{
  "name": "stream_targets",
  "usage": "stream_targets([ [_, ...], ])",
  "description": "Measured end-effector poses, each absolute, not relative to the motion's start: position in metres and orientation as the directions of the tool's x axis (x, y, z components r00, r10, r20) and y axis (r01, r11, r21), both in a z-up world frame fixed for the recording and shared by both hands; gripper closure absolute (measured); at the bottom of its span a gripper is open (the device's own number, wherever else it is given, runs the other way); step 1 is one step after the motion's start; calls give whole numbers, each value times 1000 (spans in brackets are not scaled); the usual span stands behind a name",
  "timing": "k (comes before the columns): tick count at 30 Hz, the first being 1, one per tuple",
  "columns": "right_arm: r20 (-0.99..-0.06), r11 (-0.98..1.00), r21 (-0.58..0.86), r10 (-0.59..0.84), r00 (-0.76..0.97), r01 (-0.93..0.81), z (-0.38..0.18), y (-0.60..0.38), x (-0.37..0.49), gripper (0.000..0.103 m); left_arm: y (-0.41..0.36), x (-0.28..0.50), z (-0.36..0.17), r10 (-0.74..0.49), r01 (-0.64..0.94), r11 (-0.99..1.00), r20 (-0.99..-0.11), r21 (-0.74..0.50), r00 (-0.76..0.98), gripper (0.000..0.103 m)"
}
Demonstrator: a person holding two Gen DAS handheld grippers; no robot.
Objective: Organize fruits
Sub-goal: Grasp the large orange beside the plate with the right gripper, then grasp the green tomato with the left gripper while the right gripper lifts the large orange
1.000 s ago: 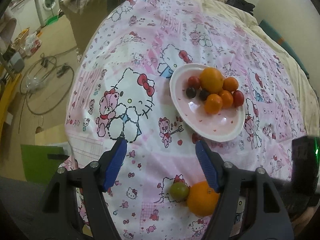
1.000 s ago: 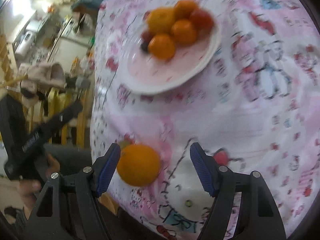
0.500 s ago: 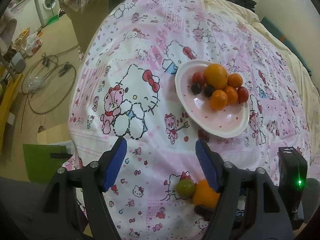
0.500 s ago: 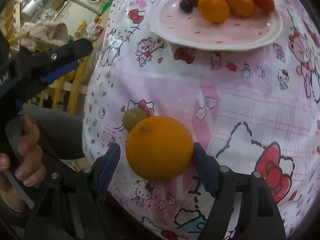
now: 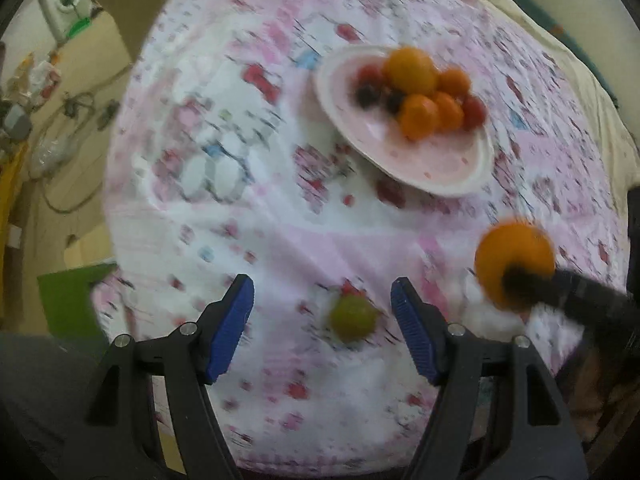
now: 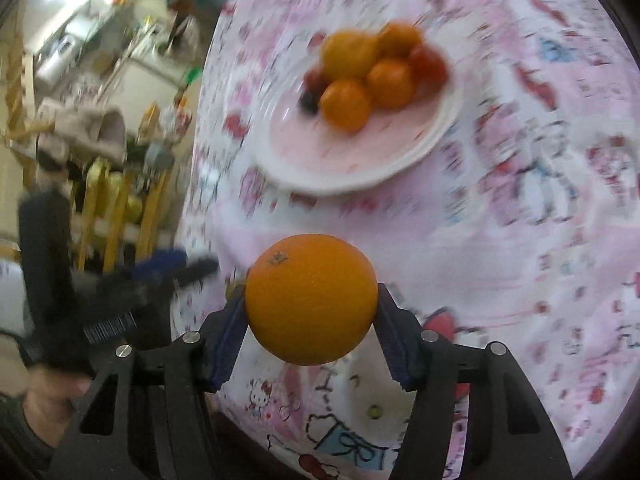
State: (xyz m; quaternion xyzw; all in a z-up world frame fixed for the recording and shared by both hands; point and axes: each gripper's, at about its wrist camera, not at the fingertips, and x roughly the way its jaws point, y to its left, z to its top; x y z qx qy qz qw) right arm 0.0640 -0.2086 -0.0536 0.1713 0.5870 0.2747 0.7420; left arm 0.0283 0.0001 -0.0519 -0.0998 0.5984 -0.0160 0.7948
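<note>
My right gripper (image 6: 310,334) is shut on a big orange (image 6: 311,298) and holds it above the pink cartoon tablecloth; the orange (image 5: 515,265) also shows at the right of the left wrist view. My left gripper (image 5: 322,326) is open and empty, with a small green fruit (image 5: 352,317) lying on the cloth between its blue fingertips, nearer the right one. A white and pink plate (image 5: 420,164) farther back holds several oranges, red fruits and dark berries; it also shows in the right wrist view (image 6: 304,168).
The round table drops off at its near and left edges. A green box (image 5: 68,304), cables and a washing machine (image 5: 64,0) are on the floor to the left. A beige bed cover (image 5: 560,64) lies at the far right.
My right gripper has closed on the big orange and lifted it off the cloth, up and to the right. My left gripper has moved so the green fruit lies between its fingers.
</note>
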Motion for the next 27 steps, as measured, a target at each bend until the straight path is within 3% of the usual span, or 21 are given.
stream_targets([
  [8, -748, 785, 607, 617, 245, -125, -43, -240, 75, 40, -40, 19, -75, -96, -20, 994, -968, -103, 233, 36],
  [10, -746, 783, 612, 617, 251, -109, -42, -249, 76, 40, -44, 19, -79, -75, -15, 997, -970, -81, 229, 45],
  [14, -742, 778, 623, 621, 252, -83, -42, -257, 76, 40, -48, 18, -84, -36, -4, 999, -971, -39, 237, 54],
  [16, -744, 779, 623, 619, 252, -75, -42, -257, 77, 40, -49, 18, -84, -20, 7, 1000, -970, -19, 244, 72],
  [19, -744, 779, 623, 619, 252, -76, -42, -257, 78, 40, -48, 17, -82, -10, 11, 1000, -969, -7, 247, 78],
  [27, -745, 778, 624, 619, 247, -68, -43, -257, 79, 40, -38, 16, -70, -54, 10, 999, -966, -53, 255, 79],
])
